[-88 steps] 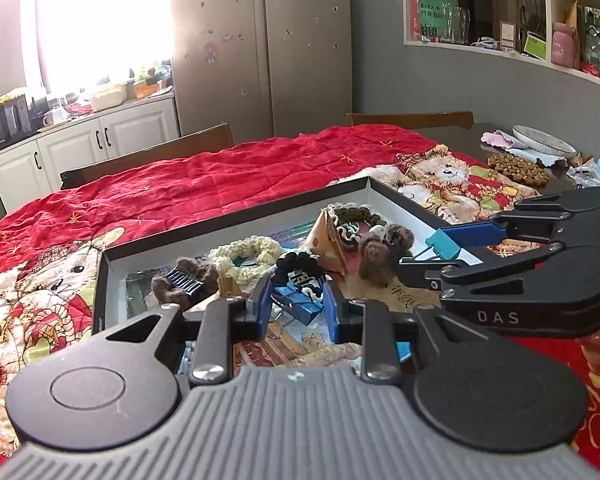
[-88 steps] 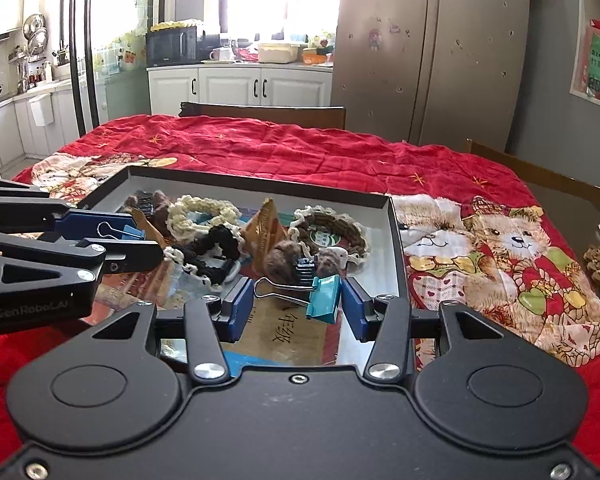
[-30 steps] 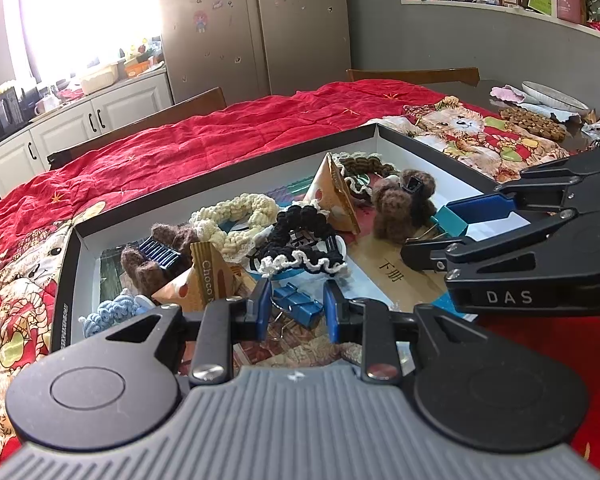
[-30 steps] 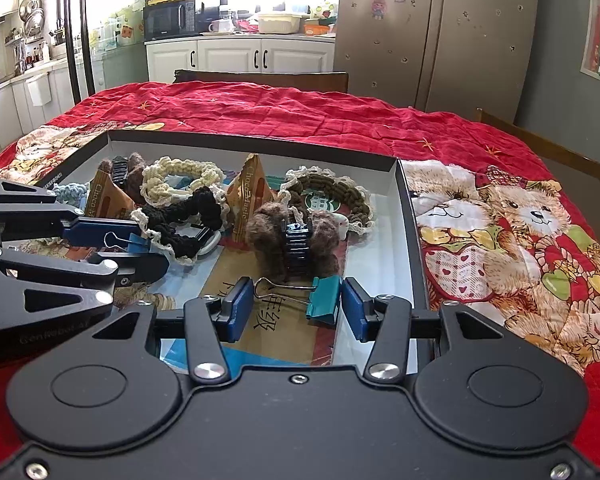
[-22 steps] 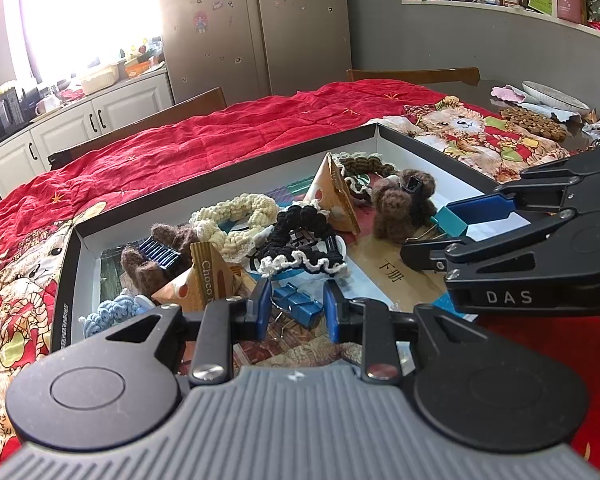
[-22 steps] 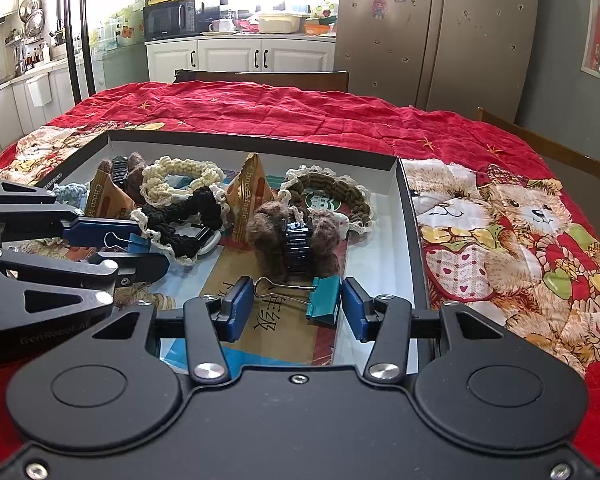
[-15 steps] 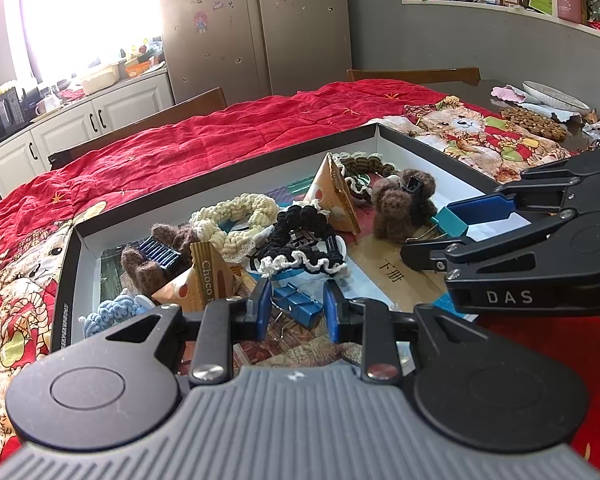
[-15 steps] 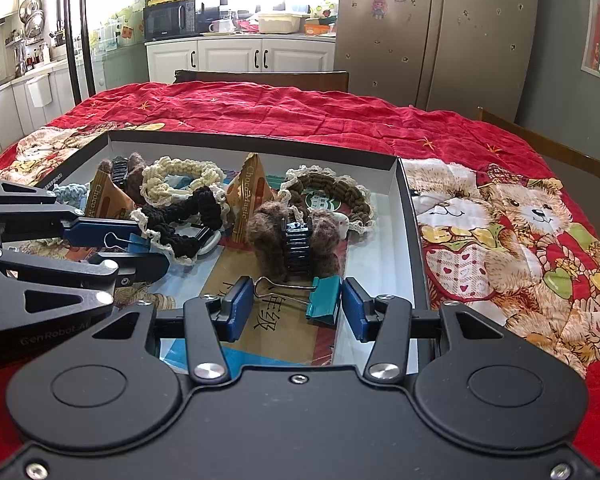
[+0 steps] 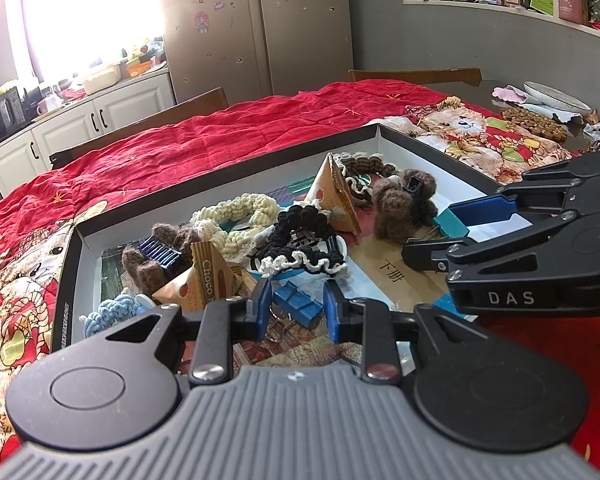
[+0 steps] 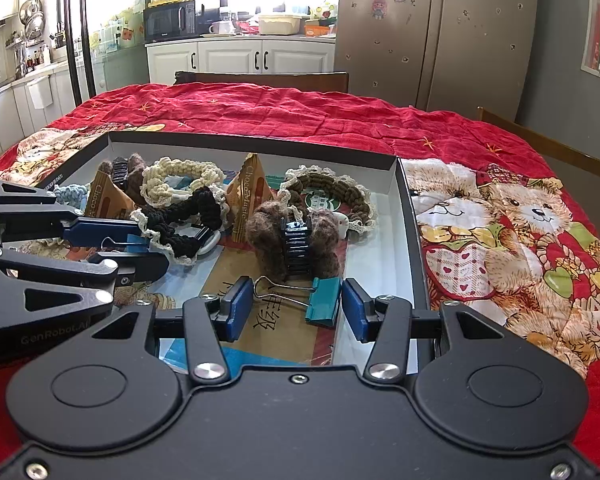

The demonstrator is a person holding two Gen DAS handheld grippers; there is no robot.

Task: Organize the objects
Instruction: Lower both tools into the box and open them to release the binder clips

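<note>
**Both tongs poised over binder clips in the tray**

We are looking into a shallow black-rimmed tray (image 10: 410, 208) lying on a bench covered by a red bear-print cloth (image 10: 500, 216). We are seeing the left tongs (image 9: 294, 306) hovering low at the tray's near edge, their blue pads standing narrowly apart on either side of a blue binder clip (image 9: 296, 305); we cannot tell whether the pads are pressing it. The right tongs (image 10: 296, 306) are standing spread, with a teal binder clip (image 10: 322, 302) lying between the pads, its wire handles pointing toward the left pad and its body just beside the right one without clear contact. Further in the tray we are seeing a brown fuzzy hair claw (image 10: 294, 240), a black scrunchie (image 10: 184, 220), a cream scrunchie (image 10: 180, 176) and two triangular Choco packets (image 10: 246, 196).
</note>
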